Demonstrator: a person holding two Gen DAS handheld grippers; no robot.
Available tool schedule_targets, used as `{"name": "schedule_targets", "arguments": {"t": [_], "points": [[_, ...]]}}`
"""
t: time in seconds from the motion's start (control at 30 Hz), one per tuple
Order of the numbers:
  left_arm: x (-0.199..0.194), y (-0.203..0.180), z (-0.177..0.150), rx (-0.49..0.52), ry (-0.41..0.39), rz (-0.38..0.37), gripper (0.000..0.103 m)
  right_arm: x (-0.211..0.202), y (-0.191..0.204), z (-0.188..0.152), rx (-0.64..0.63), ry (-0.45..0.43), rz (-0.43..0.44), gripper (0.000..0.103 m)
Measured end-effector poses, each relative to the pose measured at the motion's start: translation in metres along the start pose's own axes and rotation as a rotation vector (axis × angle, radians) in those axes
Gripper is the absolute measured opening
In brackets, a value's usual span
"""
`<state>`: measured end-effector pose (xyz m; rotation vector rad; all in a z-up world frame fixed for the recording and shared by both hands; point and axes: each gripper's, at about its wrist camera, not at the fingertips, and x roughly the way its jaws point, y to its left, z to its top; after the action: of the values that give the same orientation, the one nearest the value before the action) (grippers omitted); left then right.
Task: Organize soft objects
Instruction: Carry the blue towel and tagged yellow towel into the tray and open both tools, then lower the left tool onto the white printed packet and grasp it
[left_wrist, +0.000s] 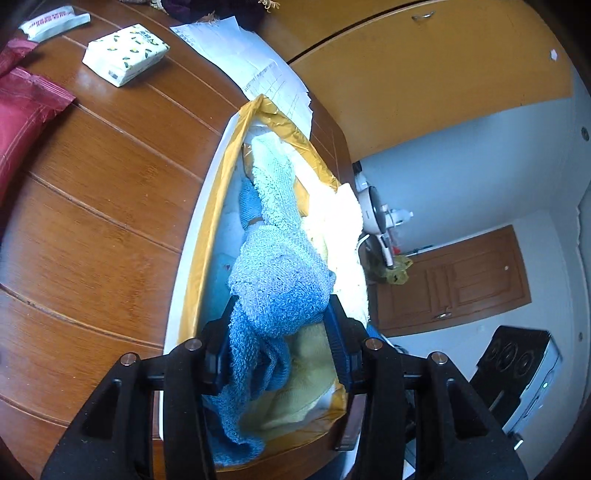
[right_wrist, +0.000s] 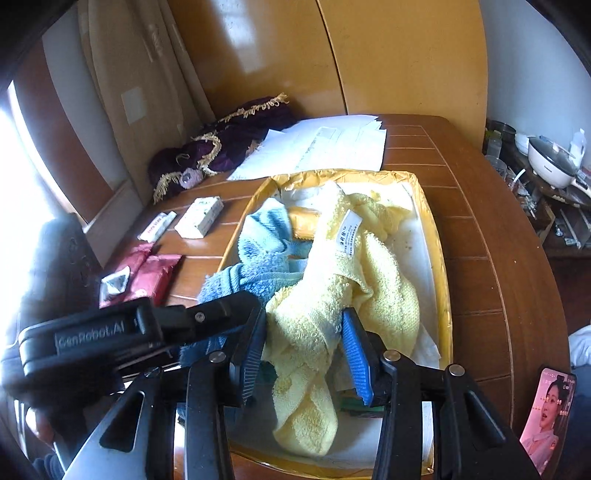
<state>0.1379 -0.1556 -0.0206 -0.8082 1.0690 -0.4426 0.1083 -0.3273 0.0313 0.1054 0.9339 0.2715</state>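
Observation:
A blue terry towel (left_wrist: 277, 280) is bunched between the blue pads of my left gripper (left_wrist: 282, 314), which is shut on it above a gold-rimmed tray (left_wrist: 207, 236). Its tail drapes down into the tray over a pale yellow towel (left_wrist: 306, 373). In the right wrist view my right gripper (right_wrist: 303, 328) is shut on the yellow towel (right_wrist: 332, 280), which lies in the same tray (right_wrist: 441, 280) with a white care label up. The blue towel (right_wrist: 262, 254) sits to its left, with the left gripper's black body (right_wrist: 122, 332) over it.
The tray rests on a brown wooden table (left_wrist: 96, 206). To its left lie a tissue pack (left_wrist: 125, 53), a white sachet (left_wrist: 51, 24) and red packets (left_wrist: 22, 118); papers (right_wrist: 321, 147) and a purple fringed cloth (right_wrist: 221, 144) lie beyond. A phone (right_wrist: 548, 417) leans at the table's right edge.

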Motion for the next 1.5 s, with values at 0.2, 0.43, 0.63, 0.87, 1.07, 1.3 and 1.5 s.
{"name": "schedule_targets", "arguments": {"t": [0.2, 0.43, 0.63, 0.87, 1.07, 1.3, 1.5], "points": [[-0.002, -0.003, -0.002, 0.046, -0.008, -0.008, 0.051, 0.005, -0.003, -0.001, 0.025, 0.026, 0.003, 0.045], [-0.023, -0.008, 0.0, 0.078, -0.056, -0.054, 0.065, -0.011, -0.005, 0.003, 0.059, -0.037, 0.015, 0.051], [-0.058, -0.01, -0.003, 0.136, -0.143, -0.04, 0.068, -0.031, 0.0, 0.008, 0.084, -0.12, 0.081, 0.053], [-0.097, 0.005, -0.01, 0.183, -0.261, 0.056, 0.07, -0.042, 0.022, 0.009, 0.062, -0.178, 0.178, 0.062], [-0.124, 0.032, -0.007, 0.149, -0.345, 0.155, 0.07, -0.037, 0.046, 0.007, 0.029, -0.167, 0.268, 0.064], [-0.159, 0.071, 0.007, 0.049, -0.443, 0.226, 0.07, -0.027, 0.072, 0.004, 0.008, -0.121, 0.345, 0.064], [-0.183, 0.093, 0.015, -0.002, -0.503, 0.294, 0.07, -0.015, 0.088, 0.001, -0.003, -0.075, 0.387, 0.064]]}}
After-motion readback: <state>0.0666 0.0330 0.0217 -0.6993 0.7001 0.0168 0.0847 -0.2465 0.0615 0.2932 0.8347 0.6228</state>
